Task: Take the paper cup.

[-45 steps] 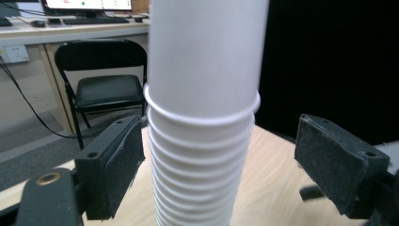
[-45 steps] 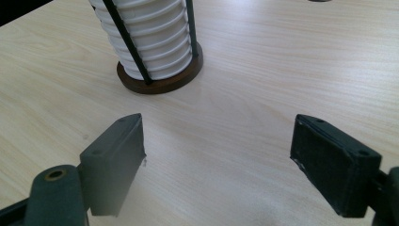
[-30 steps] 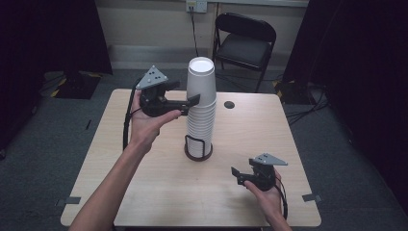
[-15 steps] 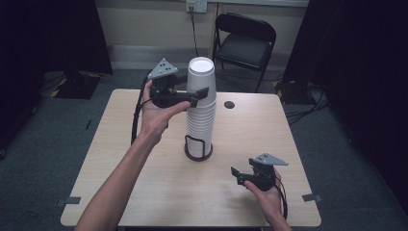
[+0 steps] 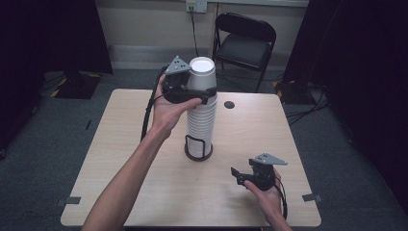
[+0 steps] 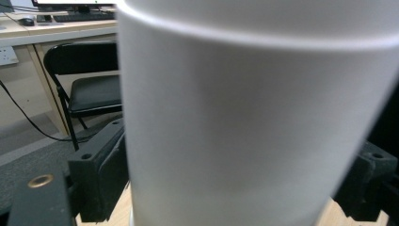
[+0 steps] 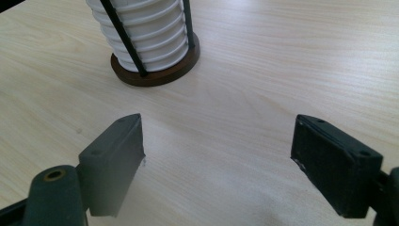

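A tall stack of white paper cups [image 5: 201, 120] stands in a black wire holder with a round dark base [image 5: 198, 153] at the middle of the table. My left gripper [image 5: 199, 94] is up near the top of the stack, its jaws on either side of the top cup [image 5: 202, 72] and pressed against it. In the left gripper view the cup's white wall [image 6: 254, 117] sits between the black fingers [image 6: 101, 174]. My right gripper [image 5: 240, 177] rests low at the table's front right, open and holding nothing [image 7: 216, 165], facing the holder's base [image 7: 160, 73].
A small dark round disc [image 5: 229, 104] lies on the wooden table [image 5: 120, 183] behind and right of the stack. A black folding chair [image 5: 245, 41] stands beyond the far edge. Bare tabletop lies between my right gripper and the holder.
My left gripper has moved up and to the right, from beside the stack onto the top cup, and its jaws now hug the cup. The right gripper has stayed put.
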Available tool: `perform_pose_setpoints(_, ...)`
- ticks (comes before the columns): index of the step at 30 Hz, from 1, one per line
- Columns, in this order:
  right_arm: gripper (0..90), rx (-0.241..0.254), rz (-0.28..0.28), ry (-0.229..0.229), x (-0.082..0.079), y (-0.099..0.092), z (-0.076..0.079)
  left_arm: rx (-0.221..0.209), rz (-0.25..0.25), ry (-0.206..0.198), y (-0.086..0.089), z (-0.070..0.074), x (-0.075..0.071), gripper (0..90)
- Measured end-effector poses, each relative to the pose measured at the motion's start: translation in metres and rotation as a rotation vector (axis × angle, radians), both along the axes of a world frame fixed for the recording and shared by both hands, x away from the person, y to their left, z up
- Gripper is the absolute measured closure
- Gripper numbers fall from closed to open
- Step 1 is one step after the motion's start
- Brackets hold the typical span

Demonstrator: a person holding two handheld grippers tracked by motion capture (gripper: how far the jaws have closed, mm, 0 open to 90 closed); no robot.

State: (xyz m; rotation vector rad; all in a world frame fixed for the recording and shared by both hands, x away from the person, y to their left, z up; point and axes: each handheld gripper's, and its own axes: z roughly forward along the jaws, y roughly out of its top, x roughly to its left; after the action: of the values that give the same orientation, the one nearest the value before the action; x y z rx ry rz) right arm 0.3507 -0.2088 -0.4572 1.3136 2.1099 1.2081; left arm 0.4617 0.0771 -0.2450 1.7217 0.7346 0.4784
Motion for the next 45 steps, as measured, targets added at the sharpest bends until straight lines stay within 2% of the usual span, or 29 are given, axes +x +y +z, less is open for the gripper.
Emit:
perform_pose_setpoints(4,17.2,0.001,-0.002,-0.001,0.0,-0.001,0.0,0.026,0.004,0.01,-0.005,-0.005,0.003,11.8)
perform_pose_setpoints(16,17.3,-0.002,0.0,0.002,-0.001,0.0,0.0,0.029,0.009,0.024,-0.009,-0.013,0.007,10.6)
perform_pose_setpoints(21,17.5,-0.002,0.0,0.003,0.0,0.0,0.0,0.048,0.006,-0.013,-0.01,-0.012,0.006,12.3)
perform_pose_setpoints(28,17.1,-0.01,0.021,0.001,-0.001,0.004,0.001,0.047,0.007,-0.009,-0.01,-0.011,0.007,12.4)
perform_pose_setpoints(36,17.0,-0.003,0.016,0.003,-0.001,0.004,0.0,0.049,0.005,-0.004,-0.009,-0.011,0.007,12.4)
perform_pose_setpoints(41,17.0,-0.003,0.016,0.008,0.0,0.004,0.0,0.026,0.012,-0.025,-0.008,-0.007,0.005,12.4)
perform_pose_setpoints(45,17.0,-0.004,0.016,0.008,0.0,0.004,0.0,0.017,0.014,-0.027,-0.008,-0.002,0.005,12.4)
